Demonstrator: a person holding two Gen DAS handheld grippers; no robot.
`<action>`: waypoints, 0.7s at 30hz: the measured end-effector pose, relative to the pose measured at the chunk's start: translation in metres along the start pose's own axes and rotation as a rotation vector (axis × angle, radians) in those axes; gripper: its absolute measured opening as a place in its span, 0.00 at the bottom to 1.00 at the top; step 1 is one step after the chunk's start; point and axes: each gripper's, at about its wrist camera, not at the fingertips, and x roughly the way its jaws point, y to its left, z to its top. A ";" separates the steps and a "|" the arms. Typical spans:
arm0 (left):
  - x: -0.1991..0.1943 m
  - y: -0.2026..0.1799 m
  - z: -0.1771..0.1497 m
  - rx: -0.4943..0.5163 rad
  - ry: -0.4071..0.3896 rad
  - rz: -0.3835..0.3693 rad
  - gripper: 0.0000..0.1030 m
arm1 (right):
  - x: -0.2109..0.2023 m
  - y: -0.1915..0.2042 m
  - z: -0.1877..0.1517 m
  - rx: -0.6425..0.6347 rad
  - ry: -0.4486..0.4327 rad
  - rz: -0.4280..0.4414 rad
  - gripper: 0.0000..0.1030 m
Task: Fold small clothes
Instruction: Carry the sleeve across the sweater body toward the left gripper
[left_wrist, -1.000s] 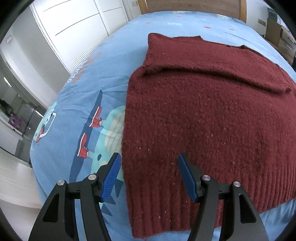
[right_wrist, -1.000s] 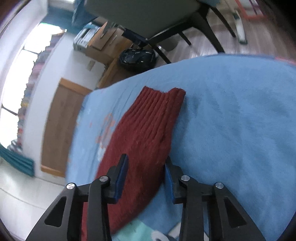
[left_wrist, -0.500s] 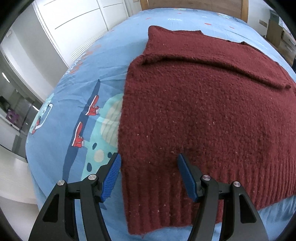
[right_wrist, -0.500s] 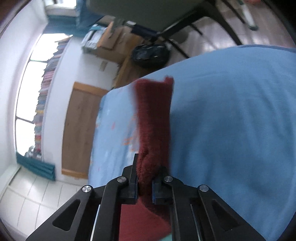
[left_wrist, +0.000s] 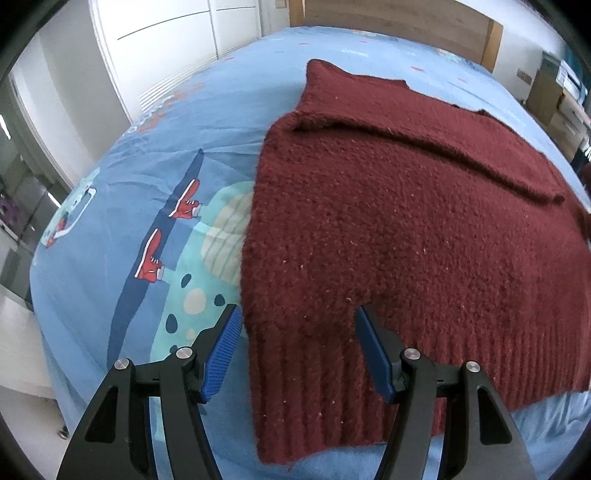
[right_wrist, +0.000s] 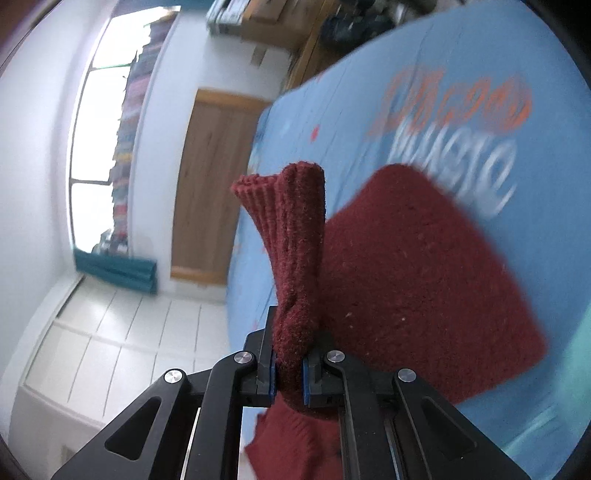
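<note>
A dark red knitted sweater (left_wrist: 406, 221) lies spread on a blue patterned bed sheet (left_wrist: 140, 177), one sleeve folded across its upper part. My left gripper (left_wrist: 297, 343) hovers open over the sweater's ribbed hem corner, one blue pad off the cloth's left edge, the other above the knit. My right gripper (right_wrist: 288, 373) is shut on the sweater's ribbed sleeve cuff (right_wrist: 291, 236), which sticks up from between the pads, lifted off the bed. The sweater's body (right_wrist: 413, 277) lies behind it.
White wardrobe doors (left_wrist: 166, 48) stand left of the bed and a wooden headboard (left_wrist: 388, 22) at its far end. Cardboard boxes (left_wrist: 554, 88) sit at the right. In the right wrist view a window (right_wrist: 96, 147) and a wooden panel (right_wrist: 207, 184) show beyond the bed.
My right gripper closed on the sleeve cuff and lifted it off the bed, swinging toward the sweater's body. My left gripper edged a little along the hem, still open.
</note>
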 end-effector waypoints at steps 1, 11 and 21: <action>-0.001 0.002 0.000 -0.008 -0.001 -0.008 0.56 | 0.009 0.007 -0.010 0.000 0.023 0.013 0.09; -0.010 0.027 0.004 -0.095 0.000 -0.058 0.56 | 0.101 0.073 -0.136 -0.012 0.253 0.110 0.09; -0.013 0.055 0.015 -0.141 -0.022 -0.042 0.56 | 0.161 0.120 -0.219 -0.091 0.401 0.101 0.09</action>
